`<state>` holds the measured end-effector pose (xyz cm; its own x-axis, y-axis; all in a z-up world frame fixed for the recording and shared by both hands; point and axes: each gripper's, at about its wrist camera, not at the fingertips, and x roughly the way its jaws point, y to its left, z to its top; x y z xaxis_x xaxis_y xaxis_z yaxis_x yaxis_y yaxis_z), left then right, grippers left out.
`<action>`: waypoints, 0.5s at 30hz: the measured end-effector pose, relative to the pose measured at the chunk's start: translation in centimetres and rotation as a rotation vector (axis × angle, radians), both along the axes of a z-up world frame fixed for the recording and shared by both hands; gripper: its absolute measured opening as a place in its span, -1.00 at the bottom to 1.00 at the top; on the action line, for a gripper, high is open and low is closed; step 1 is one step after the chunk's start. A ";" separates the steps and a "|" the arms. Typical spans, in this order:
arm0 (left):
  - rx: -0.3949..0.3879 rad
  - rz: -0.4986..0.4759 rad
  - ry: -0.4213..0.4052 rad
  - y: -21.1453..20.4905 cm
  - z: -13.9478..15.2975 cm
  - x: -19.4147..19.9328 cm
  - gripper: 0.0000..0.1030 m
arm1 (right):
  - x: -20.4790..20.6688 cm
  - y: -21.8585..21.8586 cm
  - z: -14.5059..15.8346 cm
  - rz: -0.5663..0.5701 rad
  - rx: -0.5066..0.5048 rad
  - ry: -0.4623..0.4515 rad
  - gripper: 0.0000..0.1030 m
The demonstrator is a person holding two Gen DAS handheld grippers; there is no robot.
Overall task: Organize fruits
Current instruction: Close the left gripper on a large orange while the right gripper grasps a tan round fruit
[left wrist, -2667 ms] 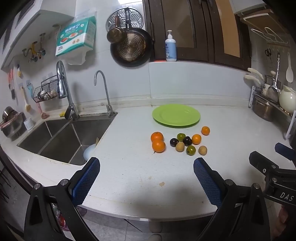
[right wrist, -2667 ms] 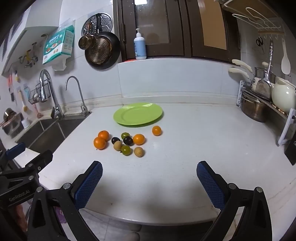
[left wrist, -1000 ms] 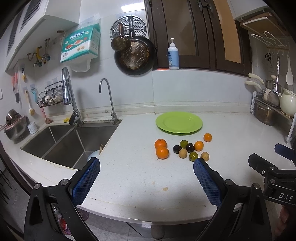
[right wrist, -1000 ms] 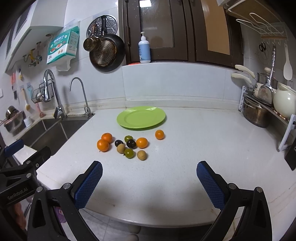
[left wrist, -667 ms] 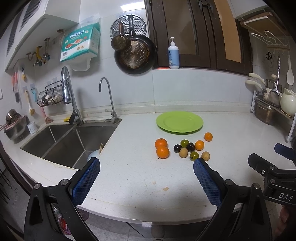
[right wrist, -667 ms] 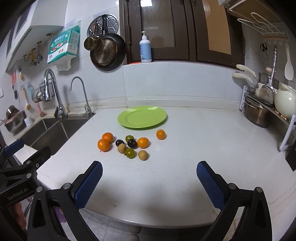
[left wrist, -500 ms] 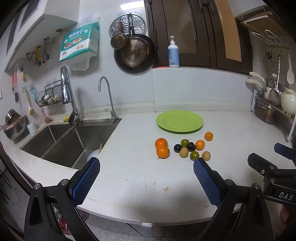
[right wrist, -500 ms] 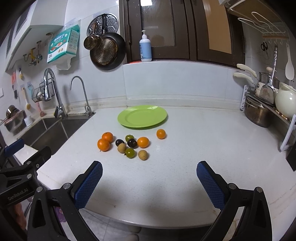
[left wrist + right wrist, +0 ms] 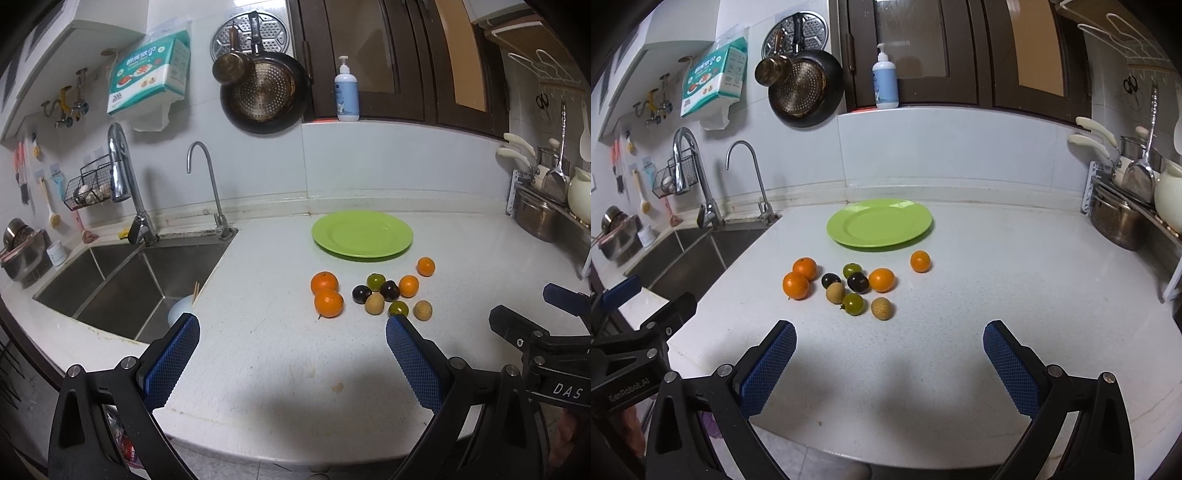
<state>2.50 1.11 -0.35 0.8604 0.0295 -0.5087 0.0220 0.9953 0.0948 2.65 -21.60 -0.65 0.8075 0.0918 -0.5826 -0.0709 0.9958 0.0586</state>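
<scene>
Presumably, with both the left gripper and right gripper spread wide and empty near the counter edge, the 10 fruits clustered just near the green plate could roll if nudged

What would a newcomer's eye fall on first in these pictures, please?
Probably the empty round lime-green plate at the back of the white speckled countertop. Just before it lies a loose cluster of small orange, dark purple, green and tan fruits. Both blue-padded grippers hover open near the counter's front edge.
</scene>
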 end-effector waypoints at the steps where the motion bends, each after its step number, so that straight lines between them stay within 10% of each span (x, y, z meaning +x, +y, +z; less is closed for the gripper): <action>1: 0.000 -0.007 0.003 -0.1 -0.1 0.4 0.99 | 0.4 0.0 -0.1 -0.002 0.000 0.005 0.99; 15: 0.020 -0.086 0.102 -0.8 -3.2 7.2 0.73 | 6.3 0.4 -2.9 -0.009 -0.004 0.104 0.76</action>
